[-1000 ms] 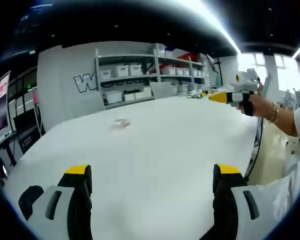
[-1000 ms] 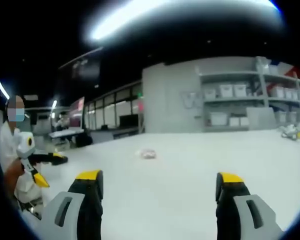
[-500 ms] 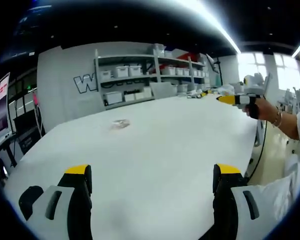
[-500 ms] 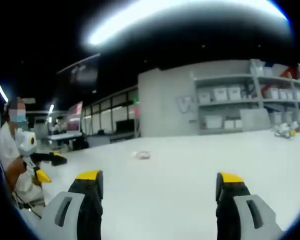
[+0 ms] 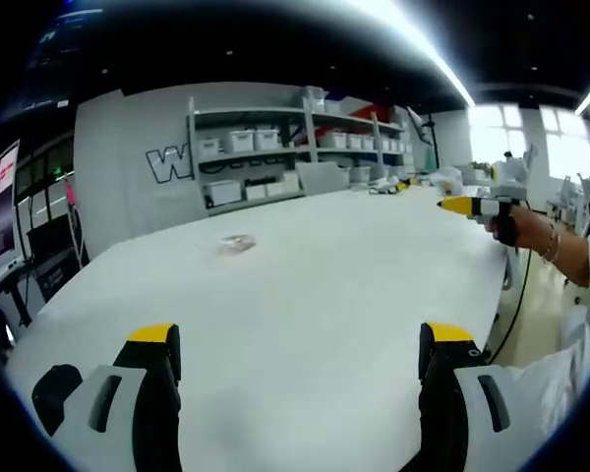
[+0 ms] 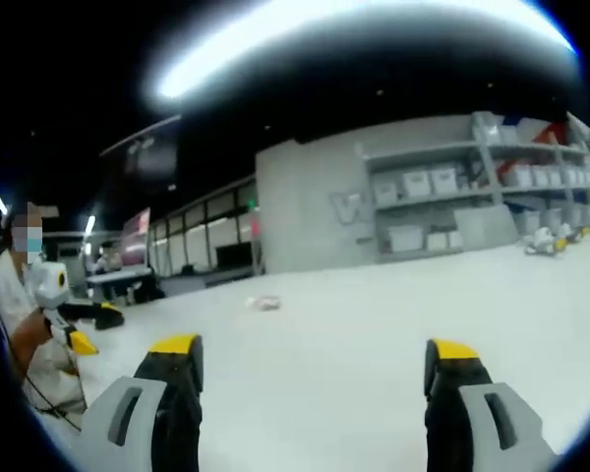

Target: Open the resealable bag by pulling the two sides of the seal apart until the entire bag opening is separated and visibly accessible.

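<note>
I have swung the right gripper point(image 5: 472, 206) outward and panned its view left; the bag point(image 5: 236, 243) lies untouched far across the table point(image 5: 315, 285), so nothing has started. Both grippers' jaws stand released, left gripper point(image 5: 300, 339) included. The bag's seal is too small to make out.

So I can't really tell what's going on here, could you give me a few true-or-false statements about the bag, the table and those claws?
1. The resealable bag lies on the white table, far from both claws. True.
2. The left claw is clamped on the bag. False: its jaws stand wide open over bare table, holding nothing.
3. The right claw is open too. True.
4. The bag sits on a shelf. False: the shelves against the back wall hold white bins; the bag is on the table.
5. In the left gripper view, a hand holds the other claw above the table's edge. True.
</note>
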### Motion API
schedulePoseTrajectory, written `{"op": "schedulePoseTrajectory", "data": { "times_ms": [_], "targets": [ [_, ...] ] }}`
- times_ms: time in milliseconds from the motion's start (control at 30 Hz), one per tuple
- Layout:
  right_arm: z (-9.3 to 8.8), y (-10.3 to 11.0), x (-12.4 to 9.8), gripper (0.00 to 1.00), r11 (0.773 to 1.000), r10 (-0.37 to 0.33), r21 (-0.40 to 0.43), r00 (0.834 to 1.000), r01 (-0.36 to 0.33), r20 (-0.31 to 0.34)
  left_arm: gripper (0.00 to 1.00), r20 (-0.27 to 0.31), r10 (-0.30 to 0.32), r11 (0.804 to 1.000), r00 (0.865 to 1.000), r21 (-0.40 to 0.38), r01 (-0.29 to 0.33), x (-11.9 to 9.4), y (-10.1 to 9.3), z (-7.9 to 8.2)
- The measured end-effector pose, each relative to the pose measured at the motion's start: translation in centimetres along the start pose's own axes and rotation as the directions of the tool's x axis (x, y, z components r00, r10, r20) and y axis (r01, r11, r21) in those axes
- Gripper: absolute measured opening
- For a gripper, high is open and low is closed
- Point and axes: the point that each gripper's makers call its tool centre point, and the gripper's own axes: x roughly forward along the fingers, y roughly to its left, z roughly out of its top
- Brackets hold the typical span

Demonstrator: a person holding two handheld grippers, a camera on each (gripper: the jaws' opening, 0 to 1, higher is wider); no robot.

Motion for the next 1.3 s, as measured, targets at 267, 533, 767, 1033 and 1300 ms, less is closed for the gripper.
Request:
{"op": "schedulePoseTrajectory", "data": {
  "times_ms": [267,533,767,1033,1300],
  "targets": [
    [0.0,0.1,0.0,0.94,1.000,-0.013,0.001,0.999,0.013,0.034,0.99,-0.001,0.003,1.000,1.000,0.000,-0.003,0.3,0.0,-0.1],
    [0.4,0.3,-0.3,0.94,1.000,-0.018,-0.004,0.999,0.018,0.033,0.99,-0.007,0.005,1.000,1.000,-0.013,-0.005,0.5,0.0,-0.7],
    [1.6,0.9,-0.5,0.94,1.000,-0.024,-0.013,0.998,0.025,0.051,0.99,-0.001,0.002,1.000,1.000,-0.019,-0.002,0.4,0.2,-0.7],
    [1.9,1.0,-0.2,0.94,0.999,-0.035,-0.001,0.998,0.035,0.054,0.99,0.007,0.009,0.999,1.000,-0.031,-0.009,0.0,0.7,-0.9],
    [1.7,1.6,0.0,0.94,1.000,-0.030,-0.001,0.999,0.030,0.040,0.99,0.016,0.011,0.999,1.000,-0.033,-0.011,-0.2,0.9,-0.8]
  ]
}}
